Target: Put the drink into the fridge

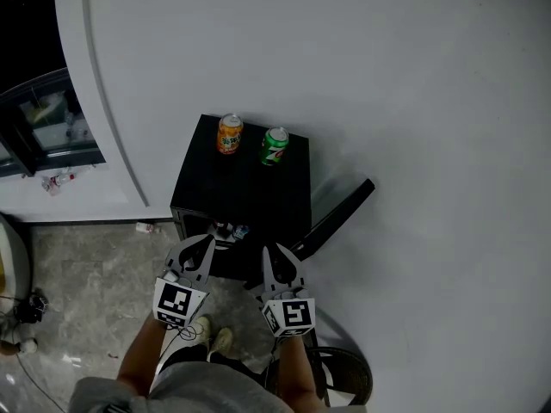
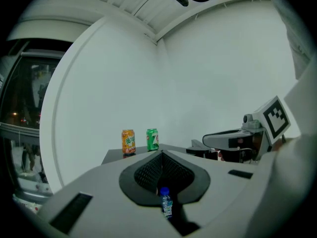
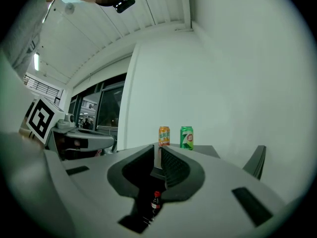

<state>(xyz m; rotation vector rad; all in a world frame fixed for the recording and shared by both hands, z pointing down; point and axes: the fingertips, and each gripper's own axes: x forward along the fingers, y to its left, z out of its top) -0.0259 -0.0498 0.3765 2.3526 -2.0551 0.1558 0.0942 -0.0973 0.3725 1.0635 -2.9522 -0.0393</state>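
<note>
A small black fridge (image 1: 245,192) stands against the white wall with its door (image 1: 337,217) swung open to the right. On its top stand an orange can (image 1: 230,134) and a green can (image 1: 275,146). Both grippers hover level in front of the opening, below the cans. My left gripper (image 1: 201,246) is shut and empty. My right gripper (image 1: 277,255) has its jaws a narrow slit apart with nothing between them. The left gripper view shows the orange can (image 2: 128,142), the green can (image 2: 152,139) and a blue-capped bottle (image 2: 166,202) lower down. The right gripper view shows a dark cola bottle (image 3: 155,202) below.
Small bottles (image 1: 232,231) sit inside the fridge. A curved white wall and dark glass panels (image 1: 43,127) are on the left. A small bottle (image 1: 146,227) lies on the marble floor. A round stool (image 1: 349,377) stands beside the person's feet (image 1: 211,338).
</note>
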